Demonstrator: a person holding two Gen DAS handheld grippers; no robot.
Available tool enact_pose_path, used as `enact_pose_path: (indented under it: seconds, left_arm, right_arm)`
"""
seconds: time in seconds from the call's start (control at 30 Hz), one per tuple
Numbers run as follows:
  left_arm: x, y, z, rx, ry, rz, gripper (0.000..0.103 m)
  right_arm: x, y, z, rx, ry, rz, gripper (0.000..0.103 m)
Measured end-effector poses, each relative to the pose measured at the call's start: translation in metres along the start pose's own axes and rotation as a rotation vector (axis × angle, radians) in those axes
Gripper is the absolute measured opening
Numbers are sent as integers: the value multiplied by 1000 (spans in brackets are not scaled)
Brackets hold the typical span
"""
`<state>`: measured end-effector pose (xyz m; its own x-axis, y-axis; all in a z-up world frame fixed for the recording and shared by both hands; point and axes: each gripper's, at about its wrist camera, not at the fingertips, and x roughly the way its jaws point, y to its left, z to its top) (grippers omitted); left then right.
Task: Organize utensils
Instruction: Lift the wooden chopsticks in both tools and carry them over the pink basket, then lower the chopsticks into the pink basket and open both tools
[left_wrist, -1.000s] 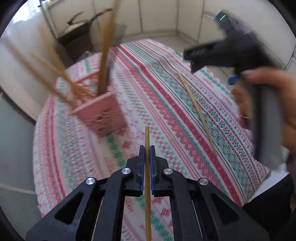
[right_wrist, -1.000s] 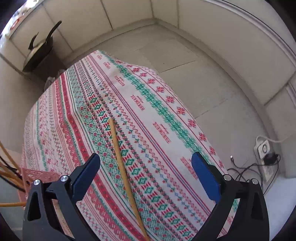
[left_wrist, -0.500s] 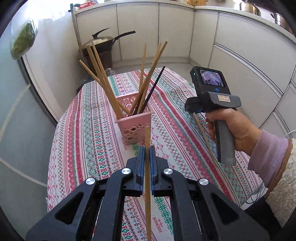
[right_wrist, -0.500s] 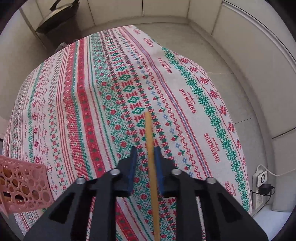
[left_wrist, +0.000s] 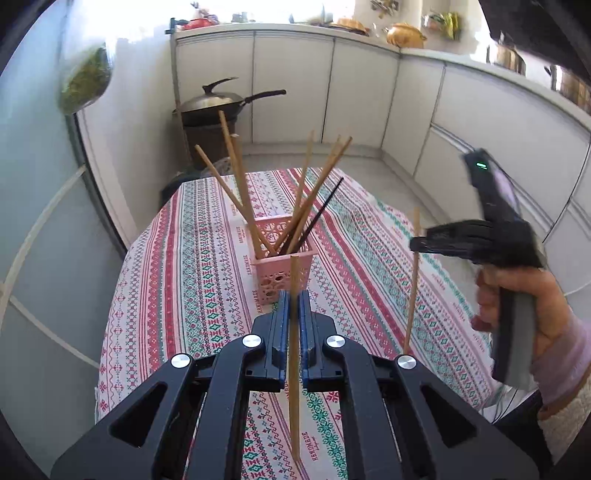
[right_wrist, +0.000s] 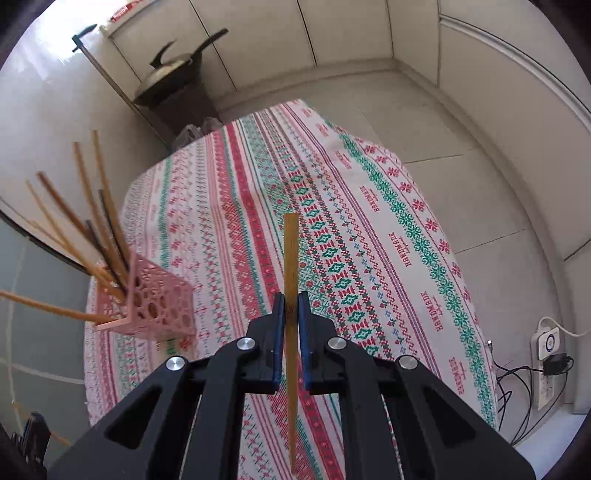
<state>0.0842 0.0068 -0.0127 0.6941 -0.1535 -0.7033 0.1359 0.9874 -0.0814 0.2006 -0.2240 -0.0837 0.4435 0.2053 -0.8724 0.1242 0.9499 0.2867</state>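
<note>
A: Jaws status?
B: Left gripper (left_wrist: 294, 308) clamped on a wooden chopstick (left_wrist: 294, 354), long axis along the fingers, tip sticking out ahead. Right gripper (right_wrist: 290, 308) clamped on a second chopstick (right_wrist: 290, 280), same alignment.
A: Holder?
B: Pink basket (left_wrist: 282, 267) just ahead of the left jaws, chopsticks fanned out. Open tablecloth (right_wrist: 351, 236) ahead of the right jaws, to the table edge.

Woven lettering on the tablecloth

The word "HANDMADE" is repeating along the pale stripes of the patterned tablecloth (right_wrist: 402, 251), running lengthwise in red thread in the right wrist view; it is also showing beside the pink basket (left_wrist: 284, 280) and near the front edge of the cloth in the left wrist view.
</note>
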Motion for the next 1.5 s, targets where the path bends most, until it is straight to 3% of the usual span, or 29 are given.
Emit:
enact_pose_path:
  seconds: [0.37, 0.63, 0.87, 1.17, 1.27, 1.33, 1.5]
  left_arm:
    - [-46, 9, 20, -70, -99, 7, 5]
    - [-67, -1, 80, -59, -157, 5, 5]
    - [-74, -10, 126, -64, -212, 25, 5]
    - [-43, -7, 166, -73, -227, 110, 5]
    - [-19, 4, 167, -106, -191, 146, 6]
    - [-9, 14, 162, -153, -167, 145, 14]
    - [-11, 31, 151, -207, -184, 163, 16]
  right_arm:
    - [-89, -12, -35, 12, -92, 182, 8]
    - [-114, -26, -30, 55, -147, 259, 8]
    - [-120, -29, -31, 56, -145, 314, 8]
    - [-117, -39, -27, 79, -128, 326, 8]
    - [-115, -41, -25, 84, -122, 319, 8]
    - [-114, -42, -24, 91, -117, 318, 8]
    - [-115, -44, -24, 96, -119, 328, 8]
